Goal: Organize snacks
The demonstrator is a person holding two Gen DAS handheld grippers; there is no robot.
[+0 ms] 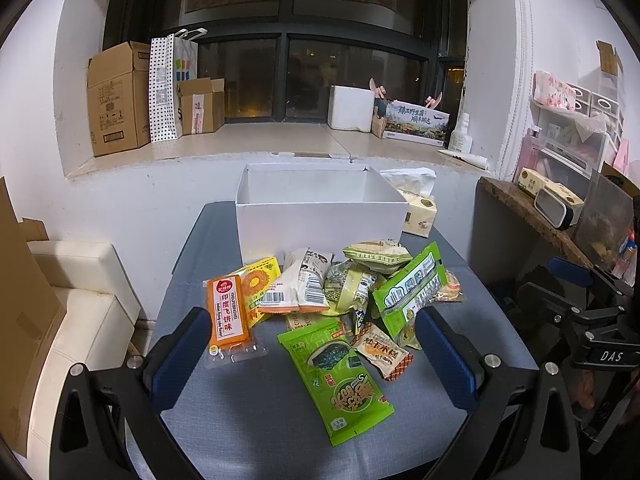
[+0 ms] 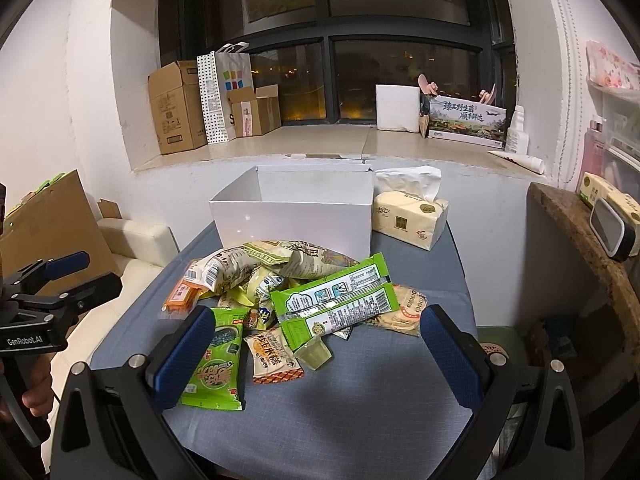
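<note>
While both grippers hang above the near edge of the table (image 1: 192, 248), nothing has yet been picked up. The left gripper (image 1: 312, 344) stands wide open with nothing between its blue pads, and the right gripper (image 2: 316, 346) is spread just as wide and equally empty.

Taking the white box (image 1: 320, 220) as the landmark: the snack pile (image 1: 340, 292) lies on the blue-grey tabletop just in front of the box, between it and the grippers. Nearest the grippers lies a flat green seaweed packet (image 1: 340, 376), and beside it a small beige rice-cake packet (image 1: 382, 352). A small clear jelly cup (image 2: 314, 356) sits at the near edge of the pile. Toward the left of the pile lies an orange bar in clear wrap (image 1: 230, 322); toward the right a long green packet (image 1: 408, 292) leans across the others. Closest to the box sit puffy white and pale green bags (image 1: 308, 284), heaped and overlapping.

What shows of the box's inside is bare, though its floor is hidden from these low views. The sorting appears to be at its very start, with every visible snack left to move. A tissue pack (image 2: 408, 216) rests just beside the box on its right.
</note>
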